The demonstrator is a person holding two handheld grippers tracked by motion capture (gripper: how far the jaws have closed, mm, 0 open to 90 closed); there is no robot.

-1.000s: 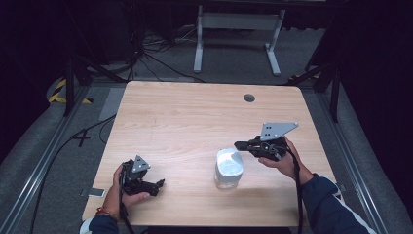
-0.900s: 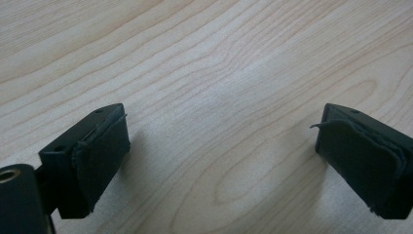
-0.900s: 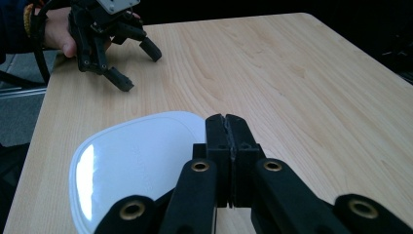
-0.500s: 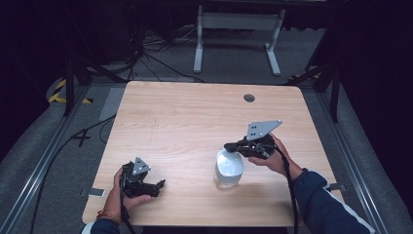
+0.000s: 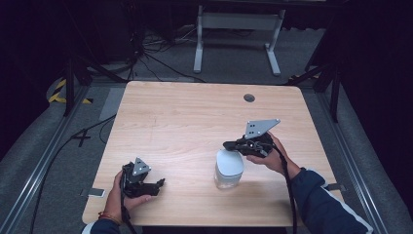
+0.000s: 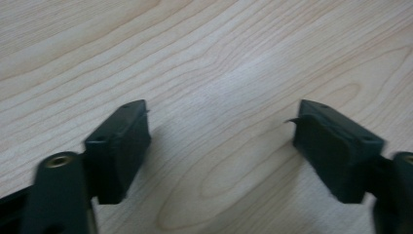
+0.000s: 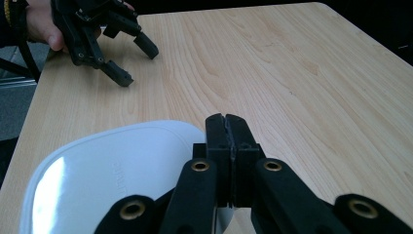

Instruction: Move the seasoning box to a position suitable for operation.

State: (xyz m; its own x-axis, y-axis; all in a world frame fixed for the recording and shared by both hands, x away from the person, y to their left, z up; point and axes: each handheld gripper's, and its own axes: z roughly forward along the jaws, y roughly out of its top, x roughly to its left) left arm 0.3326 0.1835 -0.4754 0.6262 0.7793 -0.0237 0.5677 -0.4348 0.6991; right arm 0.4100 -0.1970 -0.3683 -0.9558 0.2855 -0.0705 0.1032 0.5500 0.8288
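While the left gripper (image 5: 158, 184) rests splayed at seven o'clock on the table (image 5: 195, 122), the right gripper (image 5: 228, 145) hovers clenched over the white-lidded container (image 5: 229, 168) at five.
Its own camera shows jaws pressed together, empty; grey floor (image 5: 58, 161) surrounds.

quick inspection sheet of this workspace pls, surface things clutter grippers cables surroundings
surface: light wooden table, mostly bare, round grommet hole near the far edge
job's things: clear container with white lid, upright at the near right
clutter: nothing seen
grippers: left gripper open, low over bare wood; right gripper shut, its jaws together over the lid's edge
cables: one trails from each gripper; more lie on the floor beyond the table
surroundings: grey floor, white stand behind the table, dark backdrop
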